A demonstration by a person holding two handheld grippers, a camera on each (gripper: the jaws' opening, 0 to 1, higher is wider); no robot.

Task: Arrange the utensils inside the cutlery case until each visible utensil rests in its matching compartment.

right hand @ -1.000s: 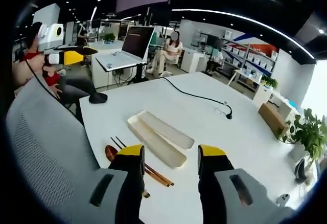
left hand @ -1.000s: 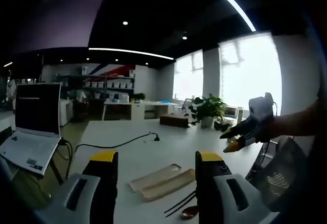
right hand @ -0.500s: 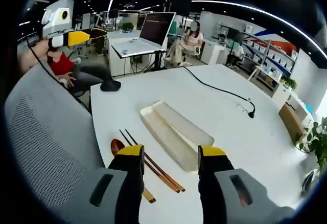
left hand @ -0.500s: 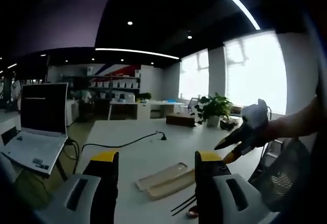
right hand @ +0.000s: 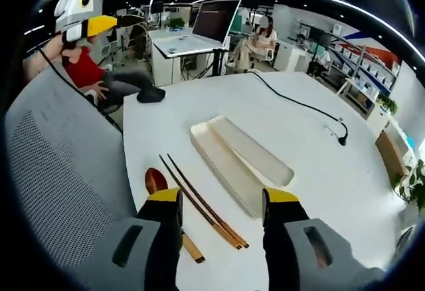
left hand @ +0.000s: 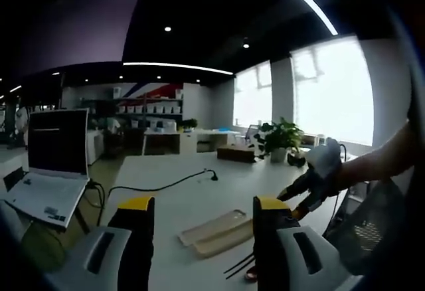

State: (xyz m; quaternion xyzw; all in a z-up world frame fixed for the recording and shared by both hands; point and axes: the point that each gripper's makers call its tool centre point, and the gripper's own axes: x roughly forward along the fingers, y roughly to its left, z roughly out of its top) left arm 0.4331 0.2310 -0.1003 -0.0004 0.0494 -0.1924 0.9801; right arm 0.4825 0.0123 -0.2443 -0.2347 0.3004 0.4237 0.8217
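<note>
An open beige cutlery case [right hand: 239, 161] lies on the white table [right hand: 312, 171], its two long halves side by side with nothing in them. A pair of dark chopsticks [right hand: 202, 201] and a wooden spoon [right hand: 156, 179] lie beside it, toward the table edge. My right gripper [right hand: 222, 196] hovers open above the chopsticks and the case's near end. My left gripper [left hand: 204, 204] is open and held well back from the case [left hand: 216, 231], with the chopsticks [left hand: 236, 264] low down by its right jaw. The right gripper [left hand: 309, 181] hangs at the right in the left gripper view.
A grey mesh chair back [right hand: 60, 171] stands against the table's near edge. A black mouse [right hand: 151, 95], an open laptop [right hand: 199, 32] and a black cable [right hand: 299, 105] lie farther off. The left gripper [right hand: 86, 22] shows at upper left. People sit in the background.
The right gripper view has moved closer over the table, so the case, chopsticks and spoon look larger. In the left gripper view the right gripper has dropped a little lower.
</note>
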